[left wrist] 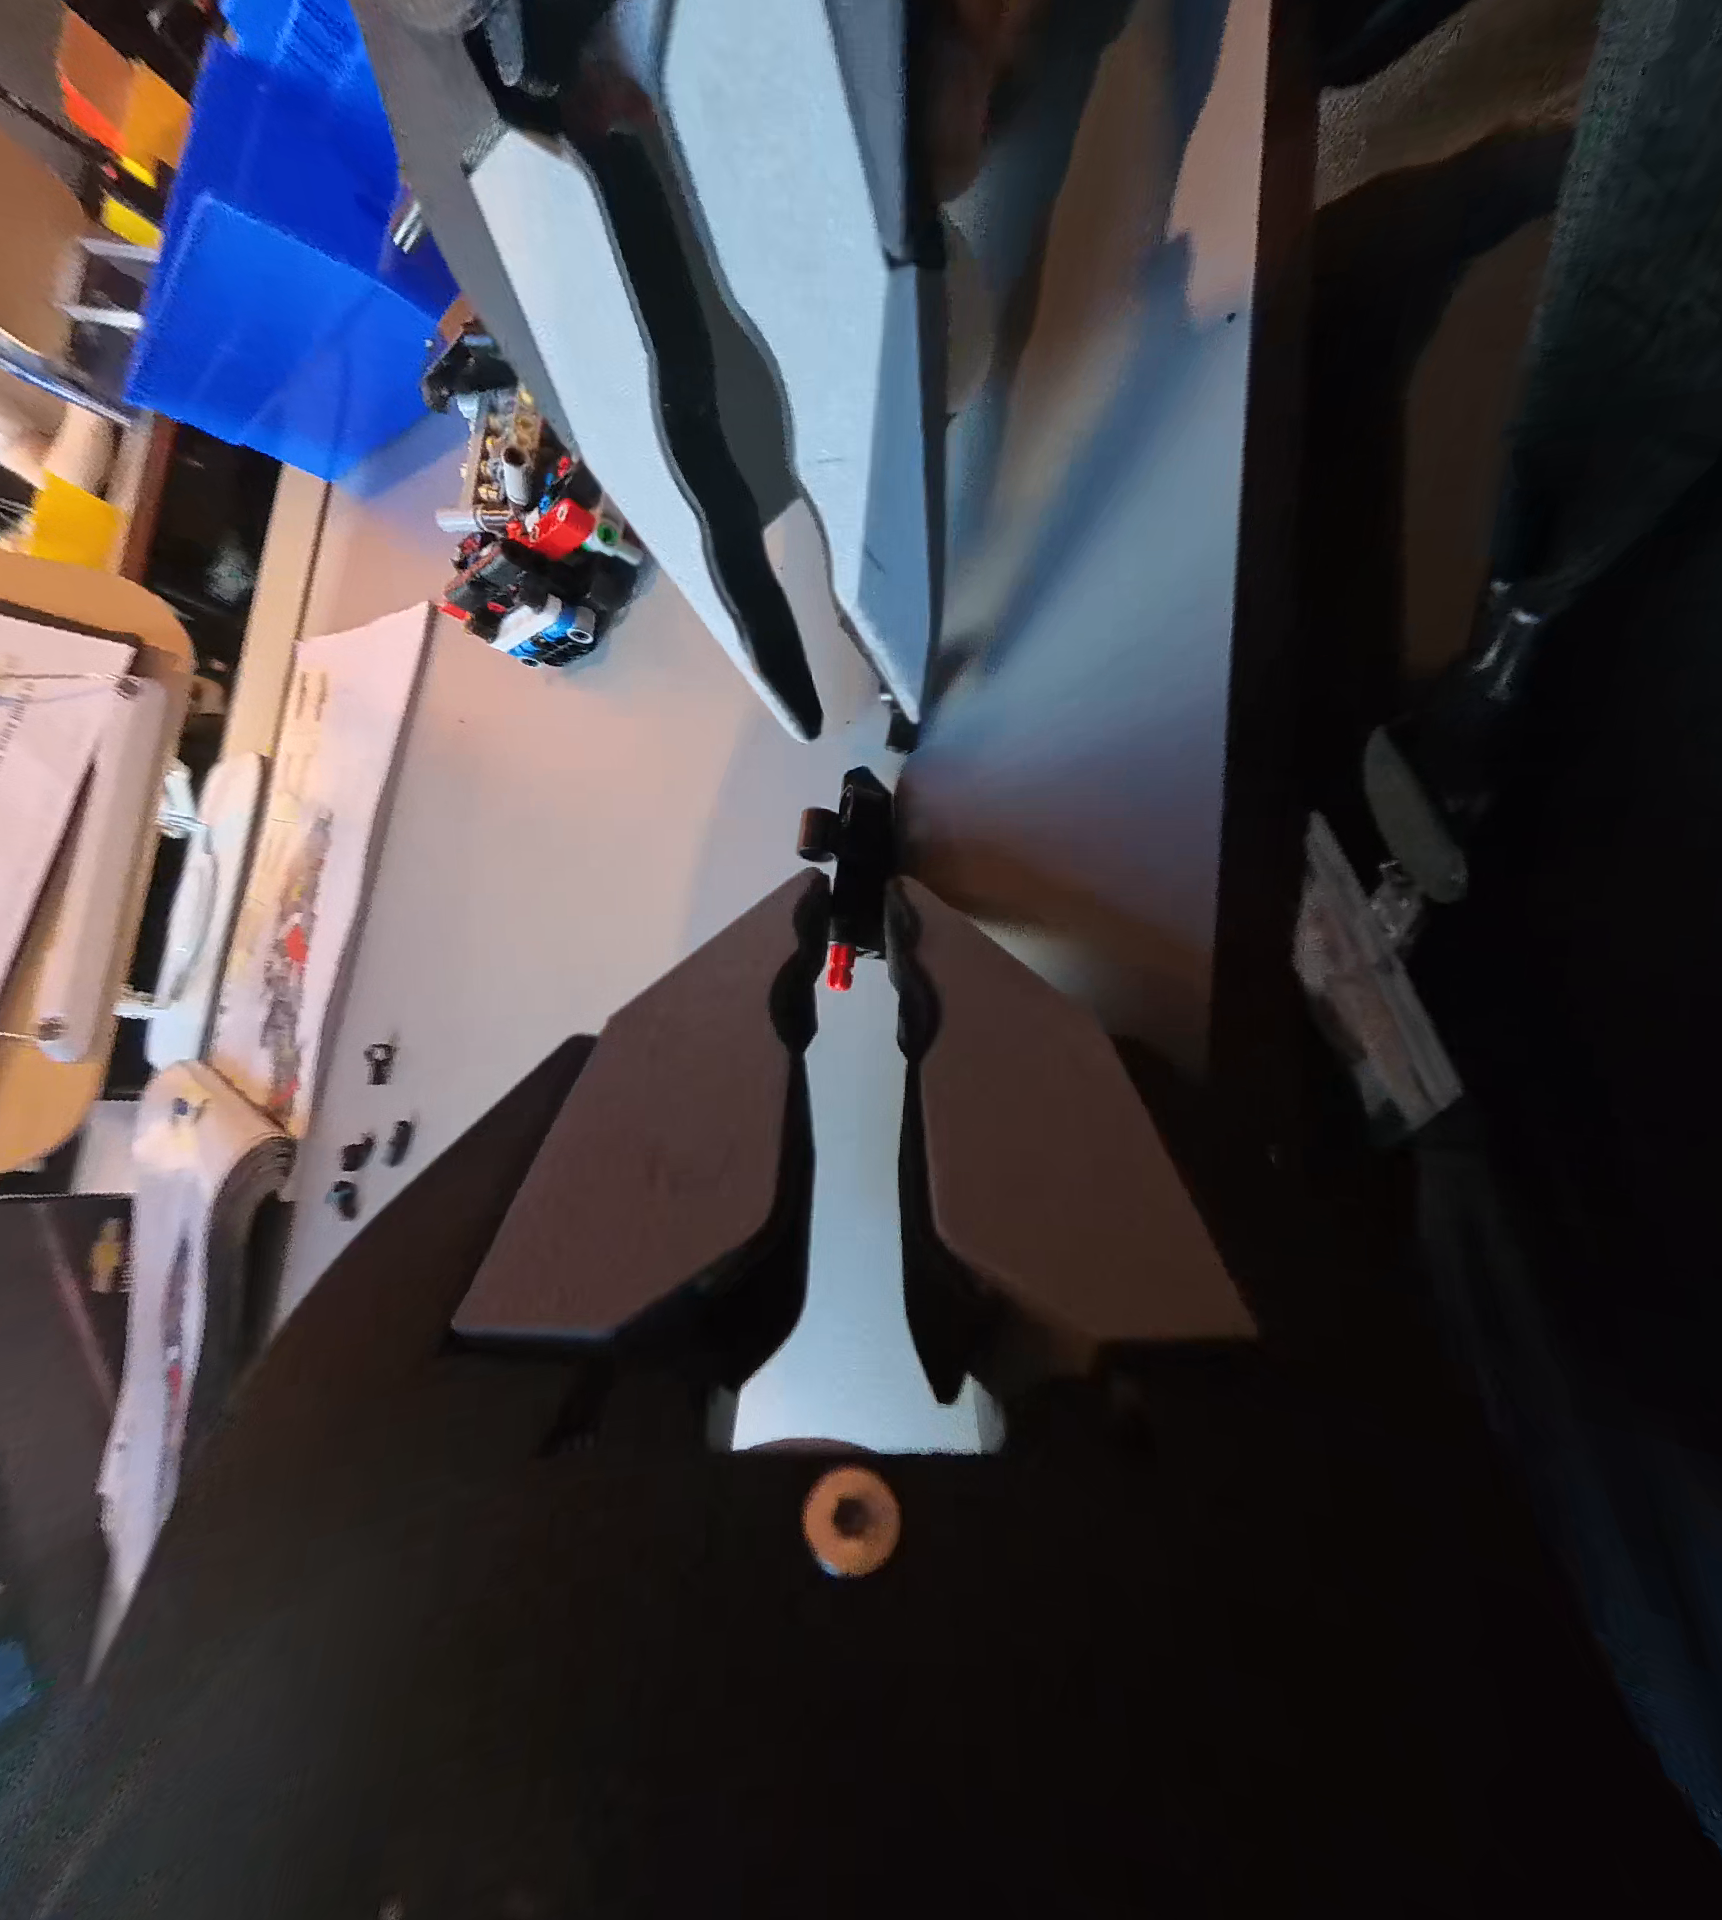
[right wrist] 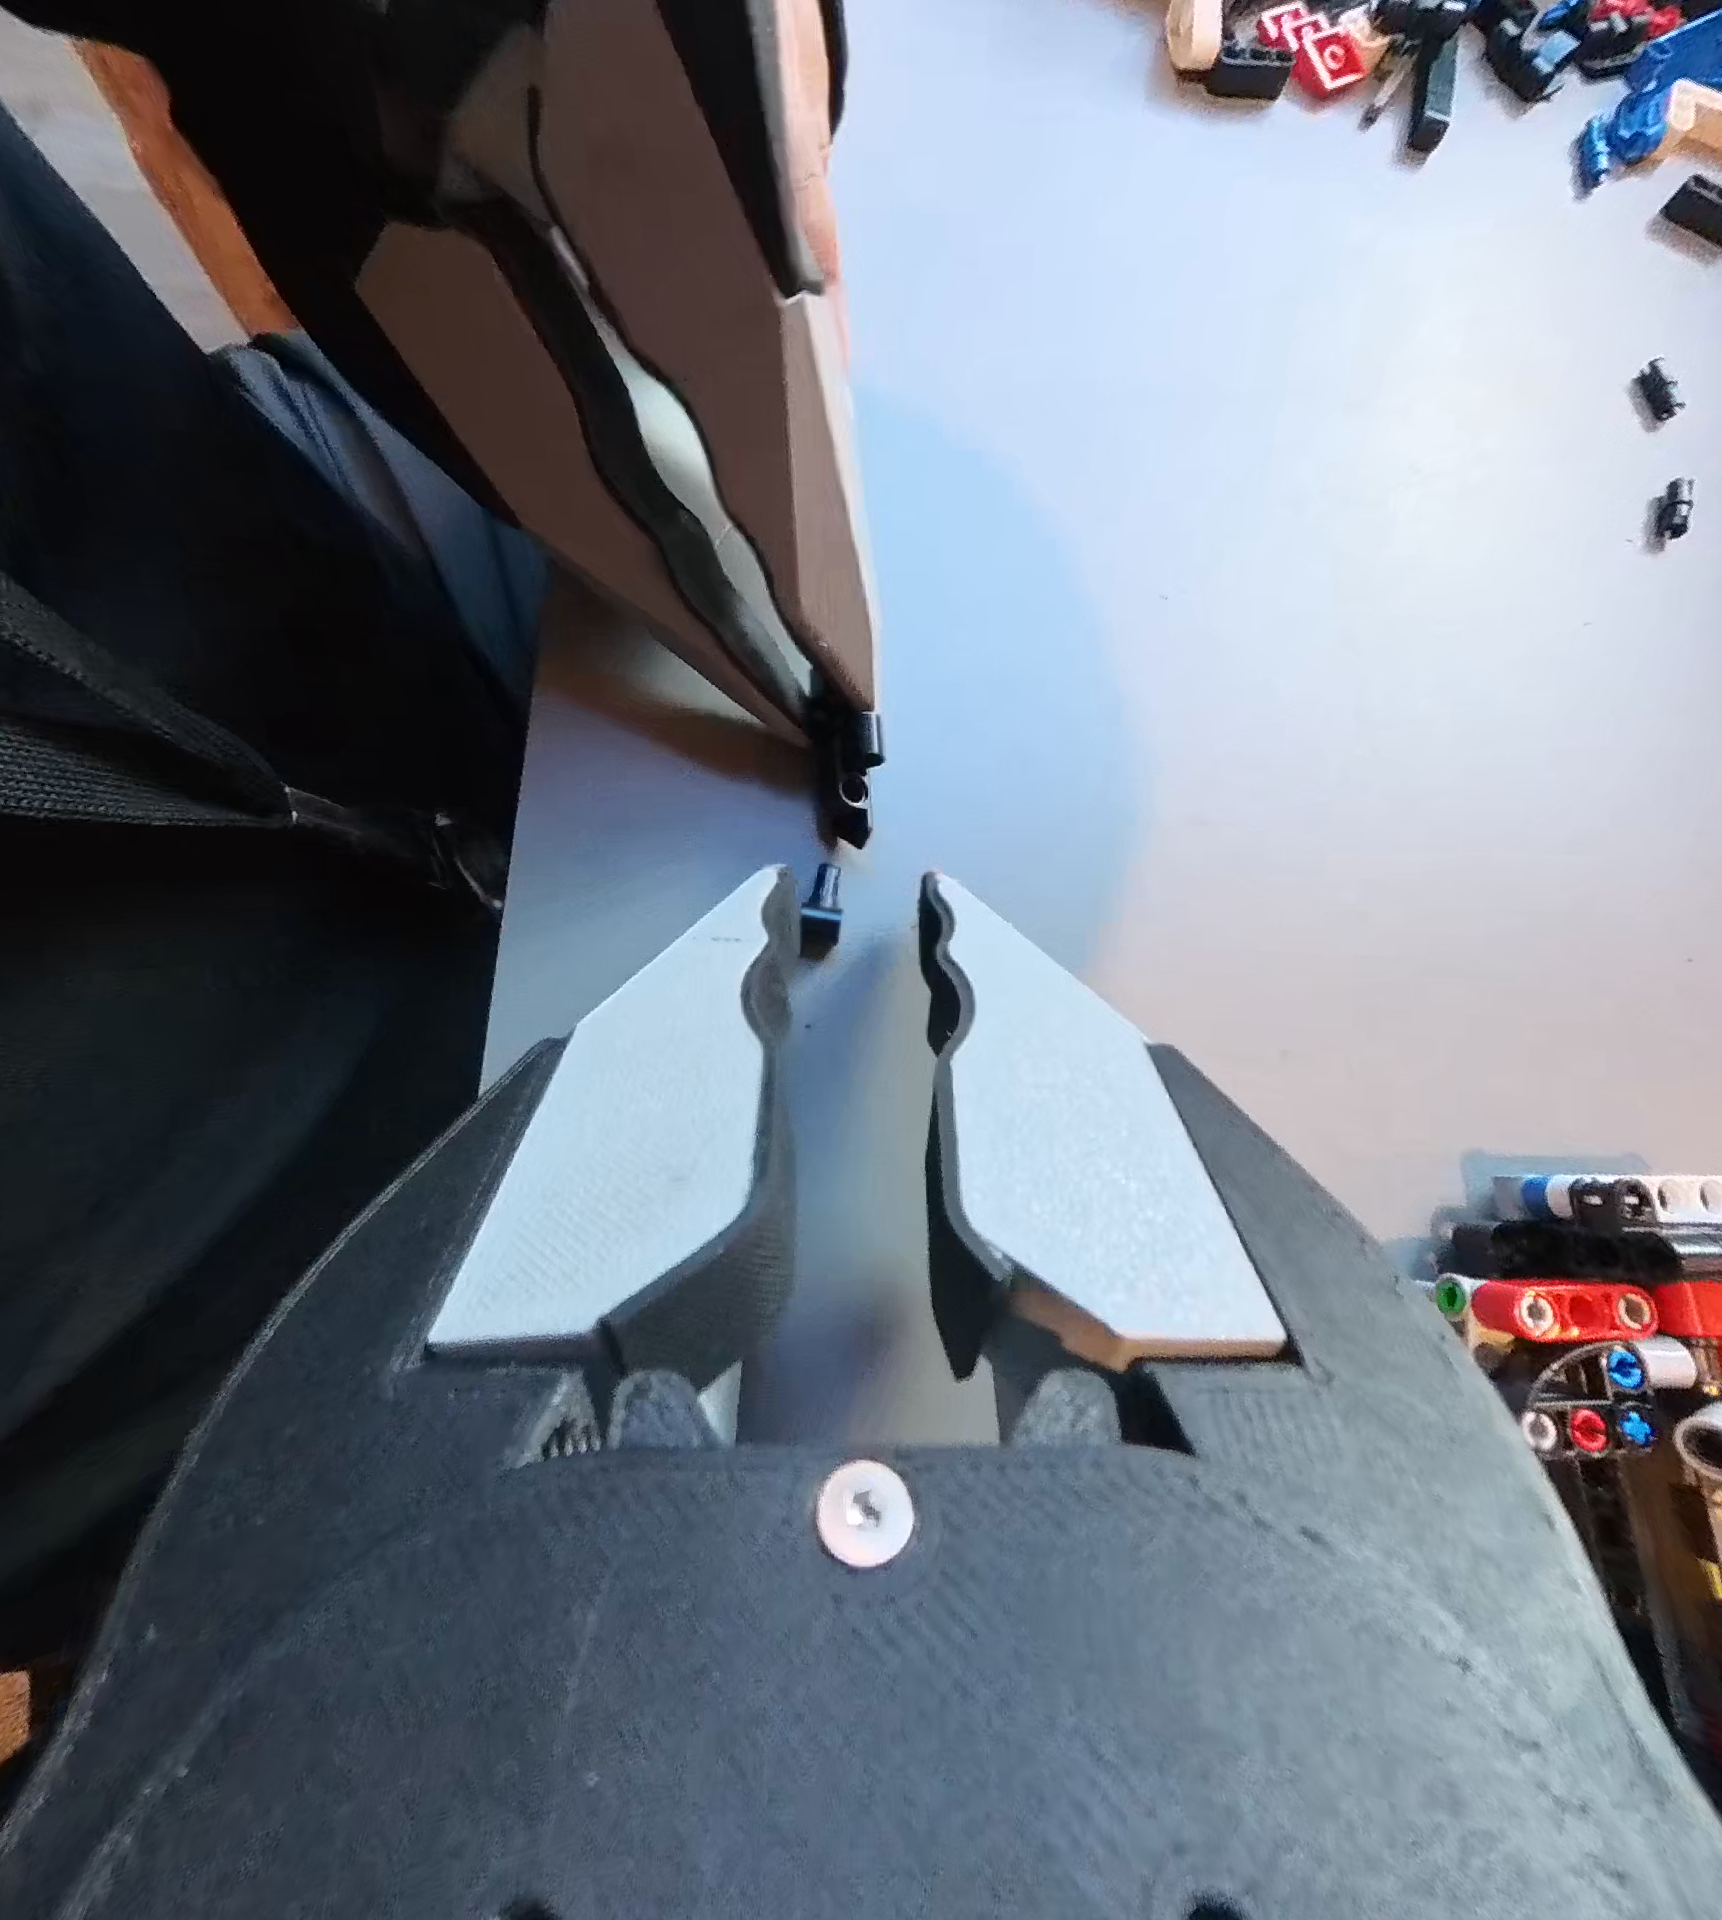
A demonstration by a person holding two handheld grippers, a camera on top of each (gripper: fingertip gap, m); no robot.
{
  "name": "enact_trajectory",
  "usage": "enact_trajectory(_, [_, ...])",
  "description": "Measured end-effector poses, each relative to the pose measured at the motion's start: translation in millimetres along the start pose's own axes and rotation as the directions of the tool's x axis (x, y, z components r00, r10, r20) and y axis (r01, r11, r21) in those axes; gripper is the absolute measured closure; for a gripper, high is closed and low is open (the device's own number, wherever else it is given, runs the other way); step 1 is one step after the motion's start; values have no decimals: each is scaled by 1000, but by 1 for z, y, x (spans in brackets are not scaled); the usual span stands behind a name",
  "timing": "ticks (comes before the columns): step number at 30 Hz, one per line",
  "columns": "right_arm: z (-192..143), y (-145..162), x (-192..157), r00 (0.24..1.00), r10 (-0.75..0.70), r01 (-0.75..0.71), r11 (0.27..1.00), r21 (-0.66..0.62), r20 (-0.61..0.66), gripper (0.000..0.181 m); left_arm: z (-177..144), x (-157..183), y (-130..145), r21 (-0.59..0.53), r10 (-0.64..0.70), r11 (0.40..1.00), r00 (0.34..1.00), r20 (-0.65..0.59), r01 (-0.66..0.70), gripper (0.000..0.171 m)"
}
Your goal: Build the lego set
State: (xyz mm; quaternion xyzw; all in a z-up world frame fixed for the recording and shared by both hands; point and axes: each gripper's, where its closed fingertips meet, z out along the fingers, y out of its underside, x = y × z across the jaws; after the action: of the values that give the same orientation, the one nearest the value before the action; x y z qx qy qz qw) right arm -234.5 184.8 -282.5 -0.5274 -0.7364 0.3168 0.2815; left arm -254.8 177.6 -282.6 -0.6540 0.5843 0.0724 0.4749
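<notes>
The left gripper (left wrist: 855, 891) is rolled on its side above the white table (left wrist: 566, 831), its jaws clamped on a small black lego connector (left wrist: 855, 831) with a red pin (left wrist: 841, 961). The right gripper (right wrist: 857, 894) faces it tip to tip, jaws apart, a loose black pin (right wrist: 821, 912) just beside its left finger. The half-built lego model (right wrist: 1667, 1351) sits on the table near the right gripper, loose pieces (right wrist: 1522, 73) farther off. An instruction booklet (left wrist: 306, 862) lies at the table's far edge; its print is unreadable.

Both grippers have black, rough-printed bodies. The left gripper (left wrist: 852, 894) carries flat fingers with wavy black edges, a screw at 6 o'clock; the right gripper (right wrist: 857, 894) matches, fingers pale grey.
</notes>
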Motion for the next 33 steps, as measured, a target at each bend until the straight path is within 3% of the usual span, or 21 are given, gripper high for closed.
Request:
enact_trajectory(4, [4, -11, -2, 999, 33, -35, 999, 37, 36, 161, -1, 0, -2, 17, 72, 997, 996, 49, -73, 164])
enact_trajectory(8, [16, -8, -1, 1000, -4, 4, 999, -32, 24, 173, -2, -3, 1, 16, 94, 995, 993, 70, -96, 164])
enact_trajectory(16, [18, -13, -1, 1000, -21, 21, 1000, -16, 19, 181, -4, -7, 4, 20, 27, 999, 998, 64, -28, 164])
enact_trajectory(25, [17, -14, -2, 999, -29, 29, 1000, -6, 24, 181, -9, -4, 10, 22, -144, 989, 981, -128, 148, 153])
enact_trajectory(29, [13, -17, -3, 998, -38, 37, 999, 28, 41, 181, -7, -5, 13, -26, -320, 945, 906, -276, 326, 141])
enact_trajectory(33, [13, -13, -4, 998, -47, 47, 999, 10, 50, 181, -5, 5, 7, -65, -402, 907, 806, -434, 416, 153])
